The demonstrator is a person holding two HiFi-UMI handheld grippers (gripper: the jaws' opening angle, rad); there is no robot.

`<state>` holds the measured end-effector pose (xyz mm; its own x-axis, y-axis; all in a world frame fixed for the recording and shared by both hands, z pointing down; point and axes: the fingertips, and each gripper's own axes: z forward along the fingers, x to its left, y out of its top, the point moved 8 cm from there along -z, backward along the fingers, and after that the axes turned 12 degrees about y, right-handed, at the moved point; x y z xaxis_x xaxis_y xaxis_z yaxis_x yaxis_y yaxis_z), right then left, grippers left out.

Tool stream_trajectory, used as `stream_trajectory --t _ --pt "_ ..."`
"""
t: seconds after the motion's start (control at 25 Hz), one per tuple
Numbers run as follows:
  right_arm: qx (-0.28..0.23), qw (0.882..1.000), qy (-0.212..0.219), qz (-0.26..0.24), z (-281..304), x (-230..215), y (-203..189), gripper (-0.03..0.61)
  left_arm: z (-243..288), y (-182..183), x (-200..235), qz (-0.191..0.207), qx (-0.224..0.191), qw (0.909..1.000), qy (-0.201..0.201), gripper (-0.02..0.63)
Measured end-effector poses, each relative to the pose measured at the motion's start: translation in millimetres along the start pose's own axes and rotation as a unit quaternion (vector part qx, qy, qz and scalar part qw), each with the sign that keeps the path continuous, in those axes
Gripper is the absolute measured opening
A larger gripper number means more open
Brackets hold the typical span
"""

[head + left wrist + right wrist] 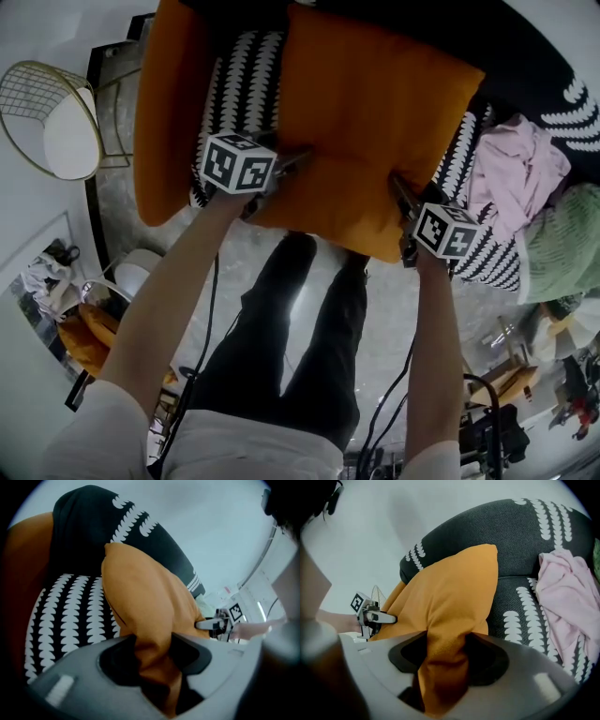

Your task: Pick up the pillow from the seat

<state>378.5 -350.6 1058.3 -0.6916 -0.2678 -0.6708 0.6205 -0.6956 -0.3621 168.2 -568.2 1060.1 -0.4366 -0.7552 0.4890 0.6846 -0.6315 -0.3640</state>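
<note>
Head view: your left gripper [298,157] and right gripper [397,187] both clamp the orange fabric pillow [366,122]. Grasp done; lift off the black-and-white patterned seat [239,84] looks pending.

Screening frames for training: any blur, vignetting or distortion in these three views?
Head view: heavy fisheye bend, no motion blur, pillow sharp. Left gripper view: black round vignette, left gripper soft up close, far right smeared. Right gripper view: same vignette, right gripper soft, pink cloth clear.
</note>
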Motion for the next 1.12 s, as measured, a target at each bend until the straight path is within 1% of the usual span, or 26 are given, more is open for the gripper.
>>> stream_trajectory --t 0.08,0.12,0.2,0.4,0.52,0.76,0.96,1.12 --pt "-0.001 1.0 0.001 -0.008 -3.8 10.7 3.8 0.216 -7.2 4.4 -7.0 0.018 0.0 0.9998 -0.004 0.161" --pt "-0.002 1.0 0.002 -0.011 -6.7 14.9 5.9 0.194 -10.1 6.5 -10.5 0.026 -0.001 0.9996 -0.005 0.152" --pt "-0.003 1.0 0.004 -0.014 -12.7 22.2 10.6 0.178 -17.0 10.8 -16.9 0.039 -0.004 0.9992 -0.005 0.137" --pt "-0.011 1.0 0.009 -0.015 -39.4 42.5 22.2 0.173 -45.6 23.4 -41.4 0.052 -0.019 0.9985 -0.002 0.129" --pt "-0.013 1.0 0.008 -0.019 -60.4 62.7 30.4 0.175 -71.1 32.1 -59.1 0.058 -0.029 0.9979 -0.004 0.127" --pt "-0.026 0.999 0.005 -0.035 -114.3 129.3 49.4 0.178 -148.0 52.2 -100.2 0.08 -0.05 0.9956 -0.007 0.124" --pt "-0.049 0.998 -0.005 -0.045 -173.4 184.2 58.1 0.179 -212.0 69.0 -147.6 0.105 -0.067 0.9921 -0.008 0.123" --pt "-0.071 0.996 -0.013 -0.049 -221.9 226.8 63.0 0.179 -261.1 81.2 -185.7 0.117 -0.08 0.9897 -0.011 0.123"
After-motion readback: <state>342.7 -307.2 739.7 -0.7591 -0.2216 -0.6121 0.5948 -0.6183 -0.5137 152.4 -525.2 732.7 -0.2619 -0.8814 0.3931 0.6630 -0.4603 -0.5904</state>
